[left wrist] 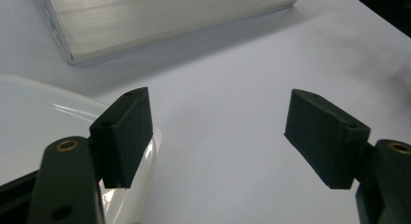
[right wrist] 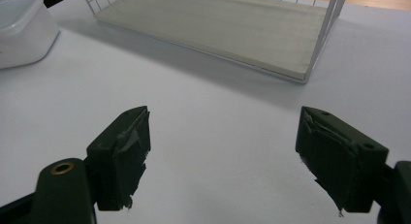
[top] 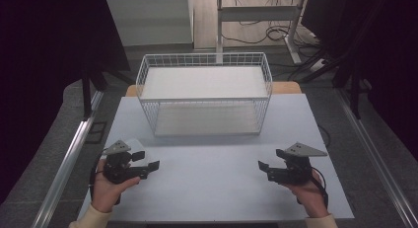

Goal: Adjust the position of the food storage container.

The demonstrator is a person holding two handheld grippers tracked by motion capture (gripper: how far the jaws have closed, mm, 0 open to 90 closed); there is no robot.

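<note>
Your left gripper point(top: 148, 160) sits just beside a white, glossy plastic container point(left wrist: 29, 117) with rounded corners; its jaws stand wide with nothing between them, one flat black pad overlapping the container's smooth rim in the left gripper view. That container lies on the tabletop point(top: 207, 178) near the front left corner of the white wire basket point(top: 204, 92), a rectangular grid of thin rods with a pale, flat floor panel. Your right gripper point(top: 262, 168) rests well to the right of the basket's front, jaws wide too, their matte pads ragged at the edges.
</note>
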